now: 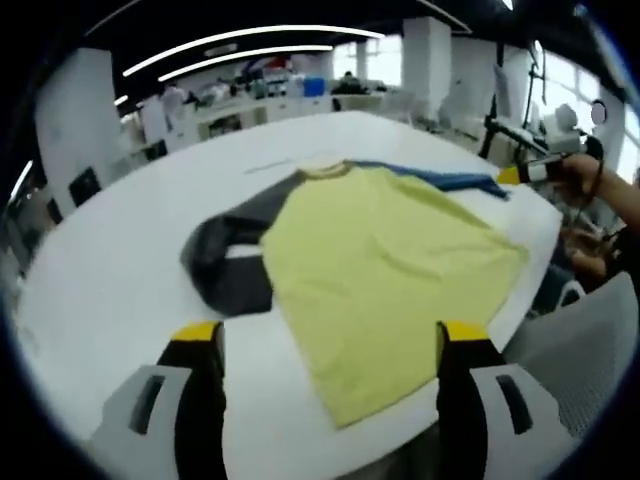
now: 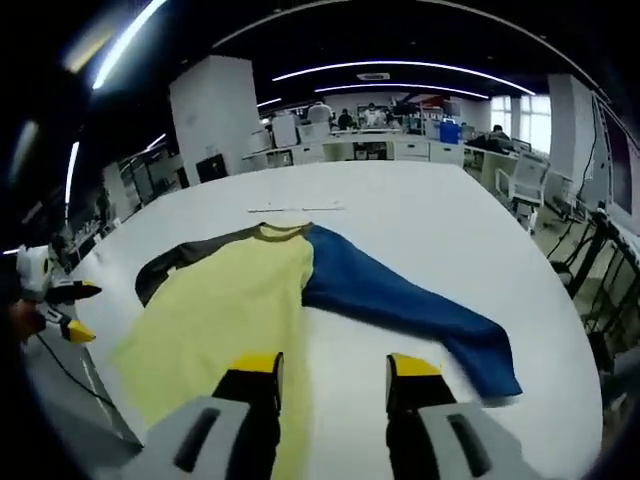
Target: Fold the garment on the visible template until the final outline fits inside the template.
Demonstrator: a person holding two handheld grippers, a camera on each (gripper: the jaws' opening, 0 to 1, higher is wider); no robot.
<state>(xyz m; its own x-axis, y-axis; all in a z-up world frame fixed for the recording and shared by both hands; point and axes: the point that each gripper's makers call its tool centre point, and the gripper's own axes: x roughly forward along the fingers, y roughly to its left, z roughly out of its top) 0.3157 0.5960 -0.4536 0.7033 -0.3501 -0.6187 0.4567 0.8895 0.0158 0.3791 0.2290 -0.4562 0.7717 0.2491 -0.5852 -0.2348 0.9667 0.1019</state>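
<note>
1. Garment: yellow-bodied long-sleeve shirt (image 1: 385,265) w/ one dark grey sleeve (image 1: 225,260) and one blue sleeve (image 2: 400,295), spread flat on the big white round table (image 1: 110,290). Collar at 12 o'clock in both views, hem toward me at 6.
2. My left gripper (image 1: 330,340): jaws apart, nothing between them, hanging over the hem, not touching cloth. My right gripper (image 2: 335,370): jaws apart too, empty, above bare table just beside the yellow edge, near where the blue sleeve leaves the body.
3. Template: can't make out any outline under the shirt. Only a thin pale strip (image 2: 295,208) lies past the collar at 12; can't tell what it is.
4. Judgement: fold not begun. Sleeves first, I reckon – blue one looks nearest for the right gripper.
5. To do it well: pinch sleeve near the cuff, one layer only, lift low, carry across the body, lay flat, no drag on the body.
6. Edges: in left gripper view hem corner at 5 o'clock sits close to table rim, may overhang – can't tell. Blue cuff lies near the rim at 4 o'clock in right gripper view.
7. Open room: wide bare table at 12 and around the grey sleeve. Fold inward, away from the rim.
</note>
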